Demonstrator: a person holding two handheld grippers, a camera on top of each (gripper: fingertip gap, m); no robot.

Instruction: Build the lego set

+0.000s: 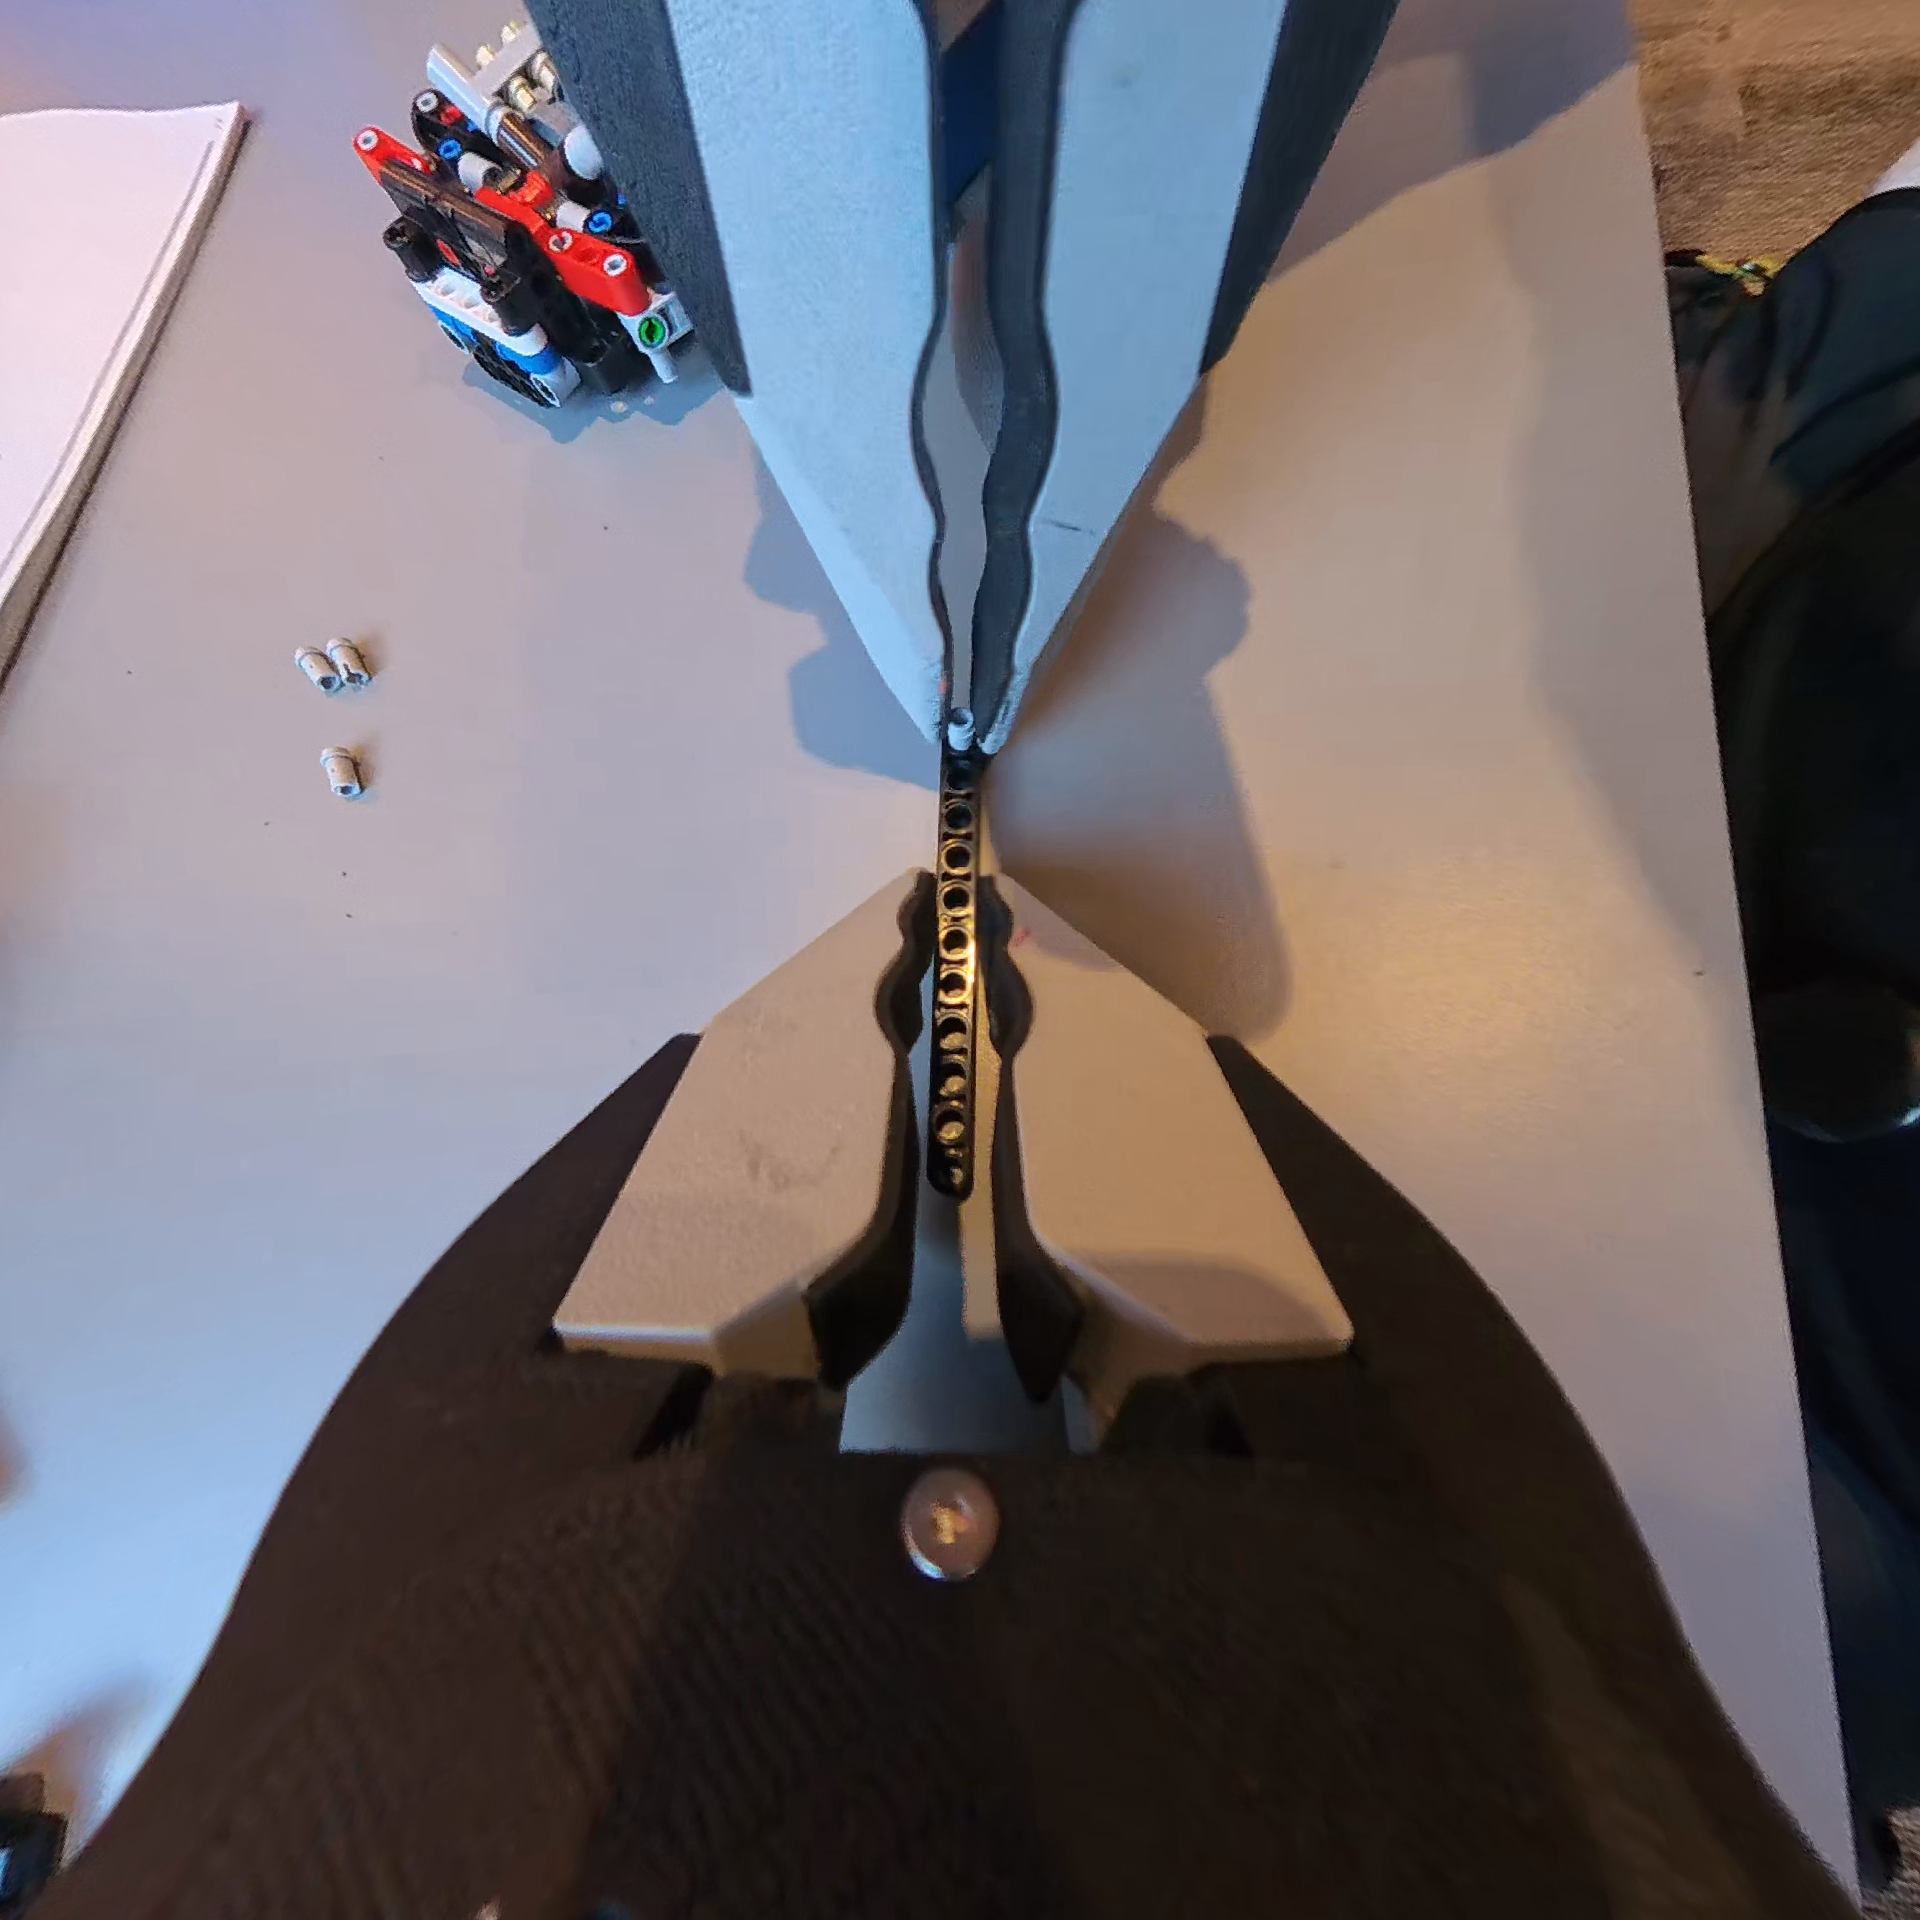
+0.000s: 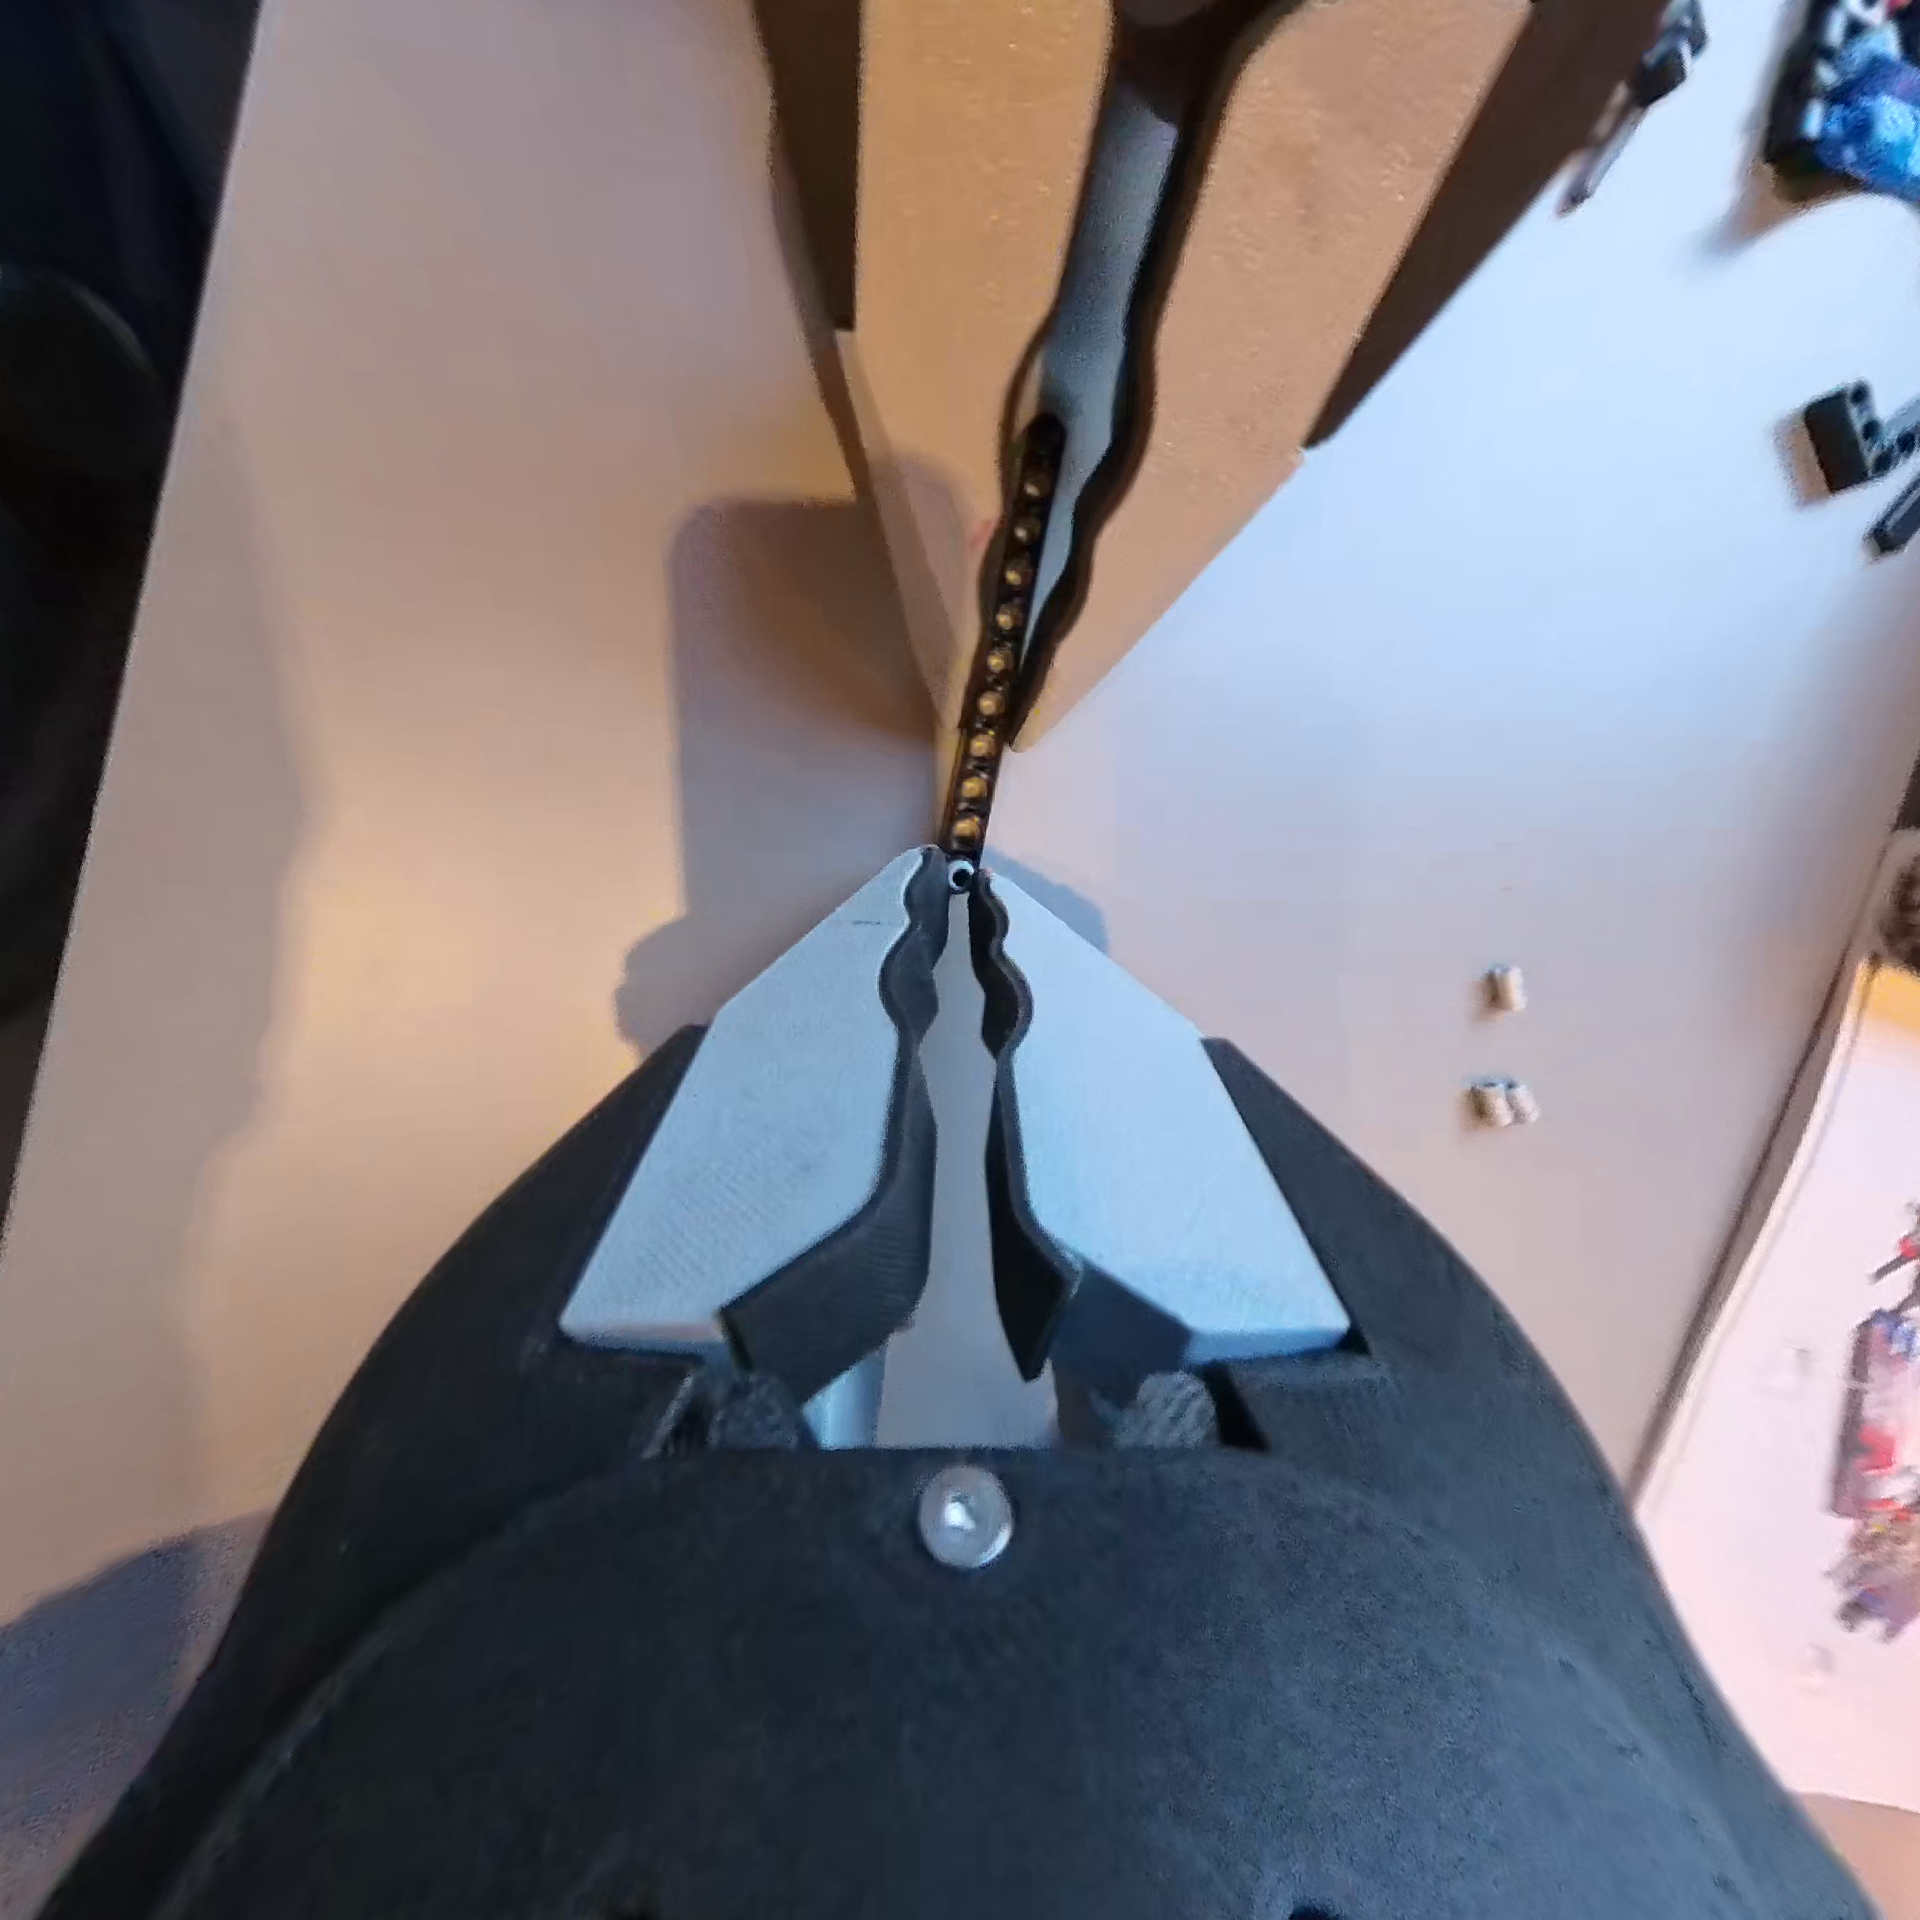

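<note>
My left gripper (image 1: 956, 883) is shut on a long black beam with holes (image 1: 958, 821), held edge-up above the grey table (image 1: 416, 1039); the beam sticks out past its tips. My right gripper (image 1: 966, 732) comes in from the far side, shut on a small grey pin (image 1: 962, 720) that meets the beam's far end. In the right wrist view, my right gripper (image 2: 961, 862) pinches the pin (image 2: 958, 876) at its very tips, against the end of the beam (image 2: 987, 717) held by the left gripper (image 2: 977, 743).
A part-built red, black, white and blue lego assembly (image 1: 520, 239) stands at the far left. Three loose grey pins (image 1: 332, 665) lie left of the grippers. A white booklet (image 1: 94, 291) lies at the left edge. Black pieces (image 2: 1860, 447) lie farther off. Both grippers' tips are close together, under 4 cm apart.
</note>
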